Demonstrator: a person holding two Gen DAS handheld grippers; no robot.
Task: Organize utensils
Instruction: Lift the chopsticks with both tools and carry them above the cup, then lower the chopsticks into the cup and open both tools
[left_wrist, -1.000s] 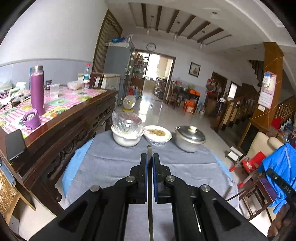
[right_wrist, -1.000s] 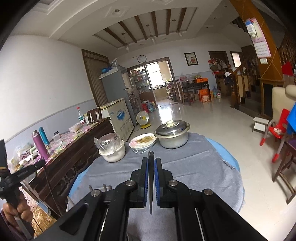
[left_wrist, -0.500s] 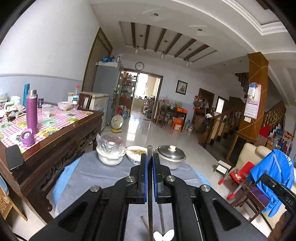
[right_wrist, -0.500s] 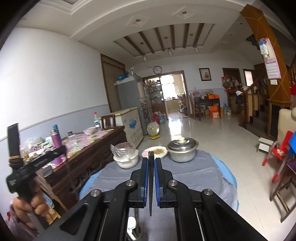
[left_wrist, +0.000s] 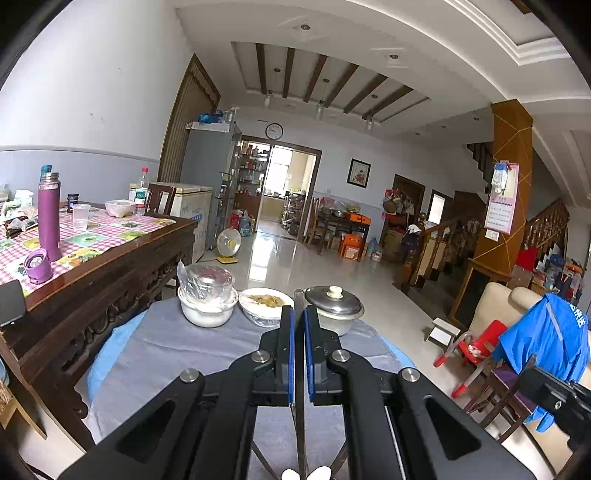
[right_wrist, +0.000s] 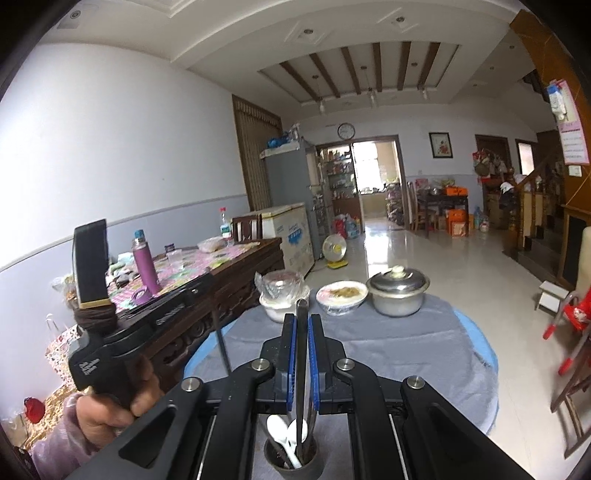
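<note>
A thin metal utensil (right_wrist: 302, 354) stands upright between the blue pads of your right claw (right_wrist: 303, 325), pinched there, its lower end going down into the utensil holder (right_wrist: 293, 459) directly below the claw. The holder is a dark round cup on the grey tablecloth (right_wrist: 424, 354), and two white spoons (right_wrist: 282, 434) lean in it beside the gripped piece. What kind of utensil the piece is cannot be told, since only its narrow edge shows.

Your left claw (left_wrist: 299, 332) is likewise pressed together on a second slim metal utensil (left_wrist: 300, 424), which runs vertically through the narrow gap between its pads and pokes out just above their tips. Below that claw, at the very bottom of the left view, the white tops of the spoons (left_wrist: 306, 473) peek in.

From the right camera, your left hand (right_wrist: 110, 402) shows to the left of the right claw, wrapped around the handle of its gripper, from which a thin rod (right_wrist: 222, 350) hangs down.

Ahead of both claws, at the far edge of the cloth, sit three dishes in a row: a wrapped white bowl (right_wrist: 282, 299) on the left, a covered bowl of food (right_wrist: 342, 295) in the middle, and a lidded steel pot (right_wrist: 398, 291) on the right. Further left stands a dark wooden table (left_wrist: 96, 258) with a purple flask (left_wrist: 50, 214) on it.
</note>
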